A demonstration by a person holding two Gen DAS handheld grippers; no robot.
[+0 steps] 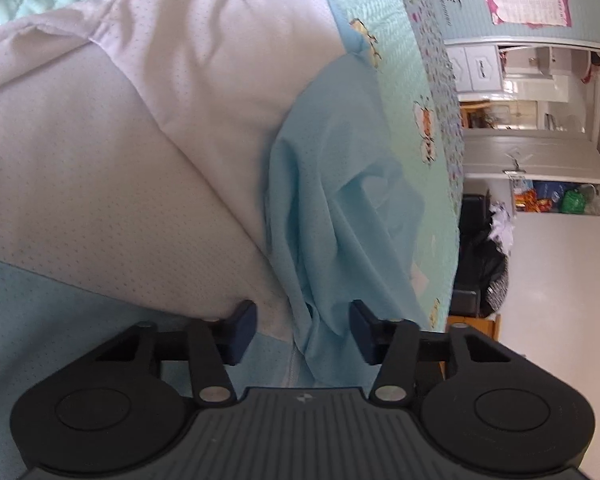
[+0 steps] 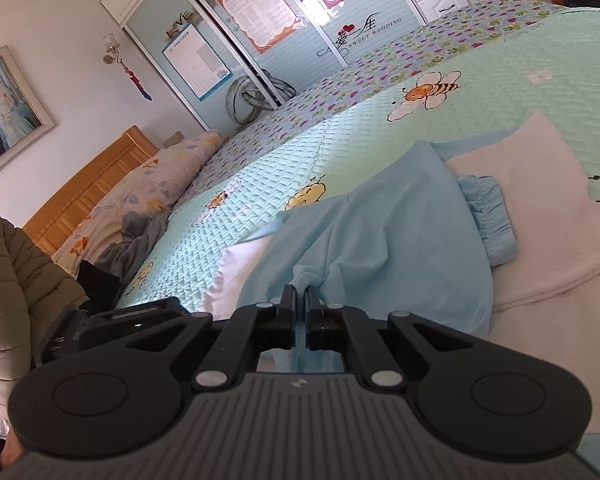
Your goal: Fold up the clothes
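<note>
Slippage threatens: right gripper pinches only a thin bunch of shirt, while left gripper, half-open, straddles a fold ungripped.

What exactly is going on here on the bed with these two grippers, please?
A person is folding a light blue and white garment on a bed with a handheld gripper in each hand. The right gripper is shut on a bunched blue fold. The left gripper has blue cloth between its fingers, but they are apart and not pressing it.
</note>
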